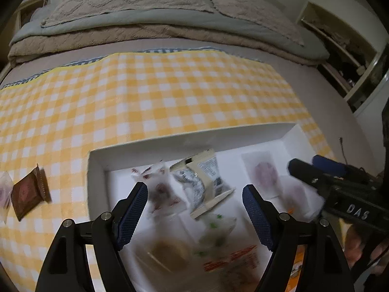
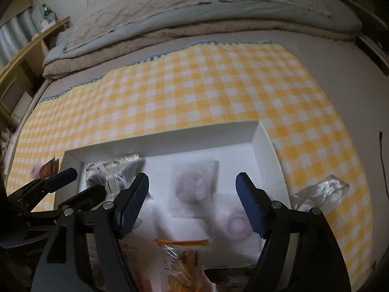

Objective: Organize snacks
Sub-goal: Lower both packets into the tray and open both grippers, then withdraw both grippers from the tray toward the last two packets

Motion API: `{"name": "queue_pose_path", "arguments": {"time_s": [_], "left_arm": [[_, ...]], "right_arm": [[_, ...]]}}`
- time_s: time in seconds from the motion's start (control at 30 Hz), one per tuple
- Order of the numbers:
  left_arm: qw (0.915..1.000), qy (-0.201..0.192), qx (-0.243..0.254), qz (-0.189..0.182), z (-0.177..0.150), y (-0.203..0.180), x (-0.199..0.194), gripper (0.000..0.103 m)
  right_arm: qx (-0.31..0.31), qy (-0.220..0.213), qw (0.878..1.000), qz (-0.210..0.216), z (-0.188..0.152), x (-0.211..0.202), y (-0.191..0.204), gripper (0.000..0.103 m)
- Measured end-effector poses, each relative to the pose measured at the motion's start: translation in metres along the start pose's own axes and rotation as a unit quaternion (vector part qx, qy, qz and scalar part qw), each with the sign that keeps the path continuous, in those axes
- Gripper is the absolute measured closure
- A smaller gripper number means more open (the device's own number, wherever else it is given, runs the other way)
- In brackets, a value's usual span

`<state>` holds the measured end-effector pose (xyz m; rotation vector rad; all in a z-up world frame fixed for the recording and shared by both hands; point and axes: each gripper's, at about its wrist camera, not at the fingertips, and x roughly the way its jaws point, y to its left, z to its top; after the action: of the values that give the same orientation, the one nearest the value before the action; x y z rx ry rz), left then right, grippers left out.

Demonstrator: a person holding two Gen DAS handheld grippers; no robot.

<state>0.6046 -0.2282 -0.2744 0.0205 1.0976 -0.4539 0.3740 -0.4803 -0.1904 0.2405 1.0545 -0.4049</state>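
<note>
I see my left hand-held gripper [image 1: 194,194] standing wide over the white box [image 1: 96,170], with nothing pinched between its blue pads [image 1: 132,214]. Under it lie a clear packet with red marks [image 1: 161,192] and a grey and white snack packet [image 1: 204,182]. The packets right below me are too blurry to name.

My right hand-held gripper [image 2: 192,194] is wide too, and it holds nothing. Below it are 2 clear packets with pink rings, 1 further back [image 2: 192,186] and 1 nearer [image 2: 234,223]. An orange snack bag [image 2: 184,265] lies at the near edge.

The box sits on a yellow checked cloth [image 1: 158,92] spread on a bed [image 2: 340,56]. A brown packet [image 1: 29,192] lies on the cloth left of the box. A crumpled clear wrapper [image 2: 318,192] lies on the right side.
</note>
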Motion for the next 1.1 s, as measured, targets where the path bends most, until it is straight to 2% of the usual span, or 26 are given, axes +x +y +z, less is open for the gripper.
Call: {"name": "queue_pose_path", "arguments": {"time_s": [0.37, 0.5, 0.6, 0.77, 0.83, 1.1], "left_arm": [[0.9997, 0.010, 0.020, 0.012, -0.014, 0.000, -0.013, 0.024], [0.9996, 0.014, 0.023, 0.011, -0.018, 0.001, -0.021, 0.017], [0.9995, 0.012, 0.027, 0.010, -0.020, 0.001, -0.029, 0.011], [0.9995, 0.004, 0.029, 0.010, -0.023, 0.002, -0.046, 0.001], [0.9995, 0.000, 0.030, 0.010, -0.024, 0.003, -0.052, 0.000], [0.9994, -0.013, 0.030, 0.011, -0.028, 0.015, -0.085, 0.000]], "right_arm": [[0.006, 0.000, 1.000, -0.014, -0.015, -0.013, -0.018, 0.027], [0.003, -0.001, 1.000, -0.019, -0.019, -0.019, -0.017, 0.026], [-0.001, -0.001, 1.000, -0.024, -0.025, -0.023, -0.015, 0.022], [-0.007, -0.002, 0.999, -0.037, -0.033, -0.032, -0.009, 0.005], [-0.007, -0.012, 0.999, -0.042, -0.035, -0.038, -0.007, 0.000], [-0.003, -0.030, 0.998, -0.046, -0.034, -0.059, 0.002, 0.000]]}}
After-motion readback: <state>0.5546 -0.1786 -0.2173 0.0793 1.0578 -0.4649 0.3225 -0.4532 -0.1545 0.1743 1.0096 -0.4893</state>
